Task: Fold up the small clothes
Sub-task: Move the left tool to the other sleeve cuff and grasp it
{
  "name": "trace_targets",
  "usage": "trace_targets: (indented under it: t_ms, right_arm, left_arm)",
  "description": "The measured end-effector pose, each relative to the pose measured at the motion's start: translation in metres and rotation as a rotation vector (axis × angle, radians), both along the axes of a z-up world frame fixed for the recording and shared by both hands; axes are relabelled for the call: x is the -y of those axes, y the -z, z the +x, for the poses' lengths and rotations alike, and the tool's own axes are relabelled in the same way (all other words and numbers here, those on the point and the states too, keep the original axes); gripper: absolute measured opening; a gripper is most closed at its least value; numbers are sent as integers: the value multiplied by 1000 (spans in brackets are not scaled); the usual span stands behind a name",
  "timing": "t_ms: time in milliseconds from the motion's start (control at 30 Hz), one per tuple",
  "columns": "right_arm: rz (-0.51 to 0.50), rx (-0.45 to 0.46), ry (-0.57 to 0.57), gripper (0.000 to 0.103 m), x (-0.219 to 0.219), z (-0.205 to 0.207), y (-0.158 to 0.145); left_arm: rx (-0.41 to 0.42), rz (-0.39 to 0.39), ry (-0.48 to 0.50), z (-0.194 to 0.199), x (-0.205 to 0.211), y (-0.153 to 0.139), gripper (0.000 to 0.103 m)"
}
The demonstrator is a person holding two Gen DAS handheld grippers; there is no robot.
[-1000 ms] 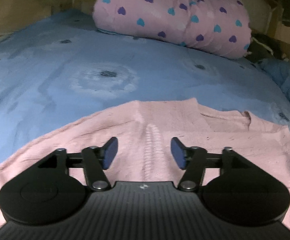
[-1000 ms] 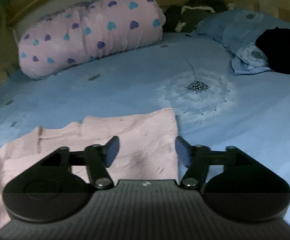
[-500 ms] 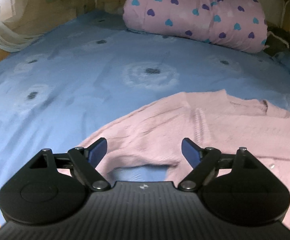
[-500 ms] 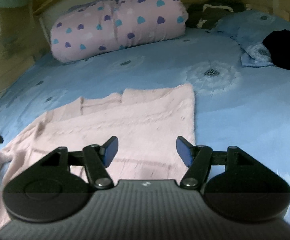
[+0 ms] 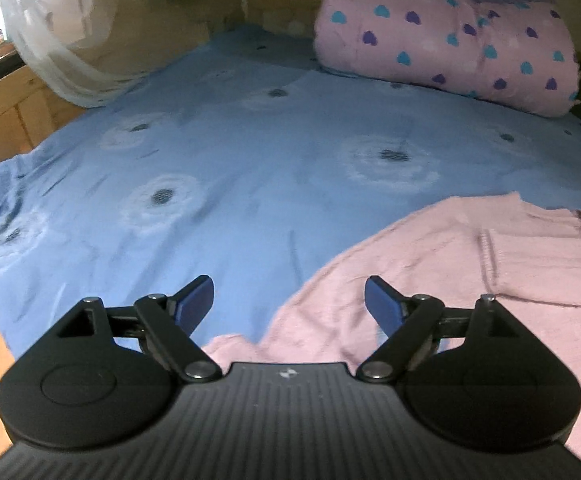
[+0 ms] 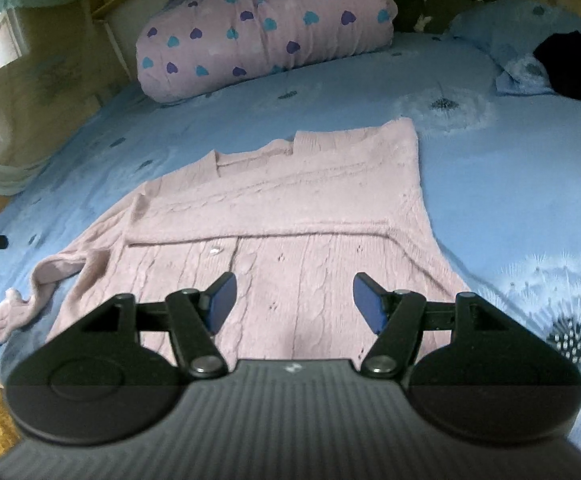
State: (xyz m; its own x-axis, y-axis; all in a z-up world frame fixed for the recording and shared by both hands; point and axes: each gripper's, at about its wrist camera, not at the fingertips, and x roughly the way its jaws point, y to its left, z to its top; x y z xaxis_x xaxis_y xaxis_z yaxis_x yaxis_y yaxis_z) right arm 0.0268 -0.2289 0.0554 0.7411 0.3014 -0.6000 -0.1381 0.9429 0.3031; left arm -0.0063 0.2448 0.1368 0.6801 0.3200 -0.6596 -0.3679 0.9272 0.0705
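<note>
Pink knit: cardigan (image 6: pixel 290 216) lies flat on the blue bedsheet (image 5: pixel 210 168), one side folded over, long axis slanting lower left to upper right of the right view.
Loose sleeve: trails at lower left (image 6: pixel 46 280).
Left gripper (image 5: pixel 289 304): wide, empty, just over the sleeve edge; likely nearer.
Right gripper (image 6: pixel 294 300): wide, empty, above the hem.
Around: heart-print quilt roll (image 6: pixel 266 28) and dark garment (image 6: pixel 574 64) well apart; nothing blocks.

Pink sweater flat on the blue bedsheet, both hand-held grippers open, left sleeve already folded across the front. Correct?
Not quite. In the right wrist view the left sleeve trails loose onto the bedsheet, not folded in. The pink sweater does lie flat, and the left hand-held gripper and right hand-held gripper are open.
</note>
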Motion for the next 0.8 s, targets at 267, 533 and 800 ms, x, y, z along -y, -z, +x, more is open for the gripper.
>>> trace_targets:
  t_ms: [267, 533, 800]
  right_arm:
    - [0, -37, 3, 66, -6, -12, 10]
    - [-12, -39, 1, 66, -10, -21, 12]
    - [-38, -52, -18, 66, -17, -22, 21]
  left_arm:
    - [-40, -48, -74, -17, -36, 27, 87]
    - [-56, -96, -165, -28, -62, 50, 91]
    - [-69, -131, -165, -31, -67, 74, 93]
